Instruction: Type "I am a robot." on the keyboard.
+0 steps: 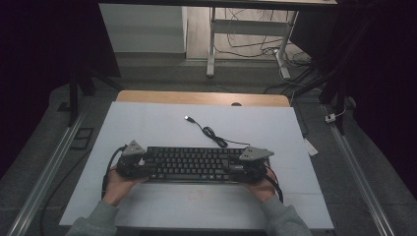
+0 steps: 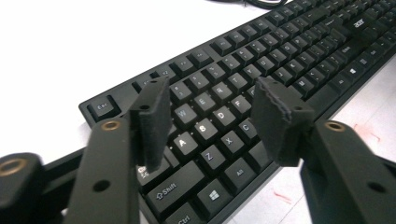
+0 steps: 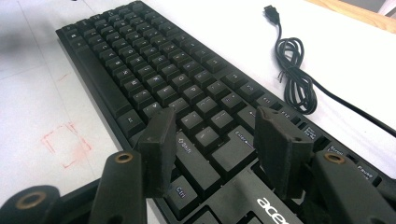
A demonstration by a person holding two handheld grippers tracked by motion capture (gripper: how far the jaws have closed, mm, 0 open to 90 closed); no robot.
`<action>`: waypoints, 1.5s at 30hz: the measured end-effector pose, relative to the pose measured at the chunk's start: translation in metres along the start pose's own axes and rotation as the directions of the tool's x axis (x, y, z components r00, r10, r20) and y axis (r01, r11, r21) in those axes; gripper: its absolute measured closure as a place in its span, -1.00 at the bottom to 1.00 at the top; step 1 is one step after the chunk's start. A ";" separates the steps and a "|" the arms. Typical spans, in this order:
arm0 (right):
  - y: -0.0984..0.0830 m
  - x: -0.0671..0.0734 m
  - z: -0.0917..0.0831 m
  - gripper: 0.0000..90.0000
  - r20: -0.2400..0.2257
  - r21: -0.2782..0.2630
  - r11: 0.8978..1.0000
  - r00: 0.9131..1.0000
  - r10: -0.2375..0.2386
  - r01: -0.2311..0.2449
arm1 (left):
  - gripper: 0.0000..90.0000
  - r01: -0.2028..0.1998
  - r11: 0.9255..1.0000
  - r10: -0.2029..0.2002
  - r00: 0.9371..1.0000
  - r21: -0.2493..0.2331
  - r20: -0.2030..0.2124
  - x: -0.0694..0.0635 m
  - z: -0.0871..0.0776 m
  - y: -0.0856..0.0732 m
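- kbd [image 1: 189, 163]: black Acer keyboard, lies flat on the white table top [image 1: 147, 123], near my edge, long side running across in front of me.
- left end of kbd in left gripper view [image 2: 243, 88]: Esc, A/S/D, Shift, Ctrl keys right under my jaws.
- right end in right gripper view [image 3: 154, 79]: Enter, Shift, Ctrl keys plus the Acer logo below the jaws.
- my left gripper [image 1: 132, 160] [image 2: 210, 116]: over kbd's left end, jaws apart, nothing clamped between the pads, just keys showing through the gap. Released. Can't tell if the pad tips touch the keycaps.
- my right gripper [image 1: 252, 162] [image 3: 212, 140]: over kbd's right end, jaws apart, pads grip nothing. Released too. Contact w/ keys unclear.
- my left hand [image 1: 115, 184] and right hand [image 1: 263, 189] come in from the near edge, one at each end of the kbd.
- USB cable [image 1: 211, 132] [image 3: 294, 79]: runs from kbd's rear right, coiled bundle just behind the kbd, plug end lying loose further back on the table.
- faint red square mark [image 3: 65, 142] on the table, just in front of the kbd.
- wooden edge [image 1: 201, 97] shows past the far side of the white top.
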State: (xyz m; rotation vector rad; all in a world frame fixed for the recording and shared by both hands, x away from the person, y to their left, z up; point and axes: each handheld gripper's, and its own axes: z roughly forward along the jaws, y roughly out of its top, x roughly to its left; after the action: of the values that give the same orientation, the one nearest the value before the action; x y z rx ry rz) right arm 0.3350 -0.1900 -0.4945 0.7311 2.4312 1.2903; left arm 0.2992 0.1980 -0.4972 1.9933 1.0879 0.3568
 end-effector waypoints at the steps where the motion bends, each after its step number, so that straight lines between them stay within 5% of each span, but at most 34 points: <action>1: 0.000 0.000 0.000 0.09 0.000 0.001 1.000 1.000 0.000 0.000 | 0.13 0.000 1.000 0.000 1.000 0.002 0.000 0.001 0.000 0.000; 13: 0.000 0.000 0.001 0.09 -0.001 0.008 1.000 1.000 -0.001 0.001 | 0.35 -0.004 0.998 0.005 1.000 0.063 -0.011 0.005 0.011 -0.007; 25: -0.001 0.000 0.001 0.09 -0.001 0.010 1.000 1.000 -0.004 0.004 | 0.95 -0.037 0.996 0.038 0.999 0.081 -0.007 0.003 0.016 -0.008; 45: -0.001 0.000 0.002 0.09 0.001 0.014 1.000 1.000 -0.005 0.005 | 0.97 -0.048 0.991 0.055 0.997 0.128 -0.048 0.005 0.028 -0.009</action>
State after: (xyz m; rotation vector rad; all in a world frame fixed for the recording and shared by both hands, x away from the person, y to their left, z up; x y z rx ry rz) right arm 0.3358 -0.1892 -0.4964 0.7295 2.4423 1.2717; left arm 0.3131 0.1899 -0.5221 2.1382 1.1169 0.3757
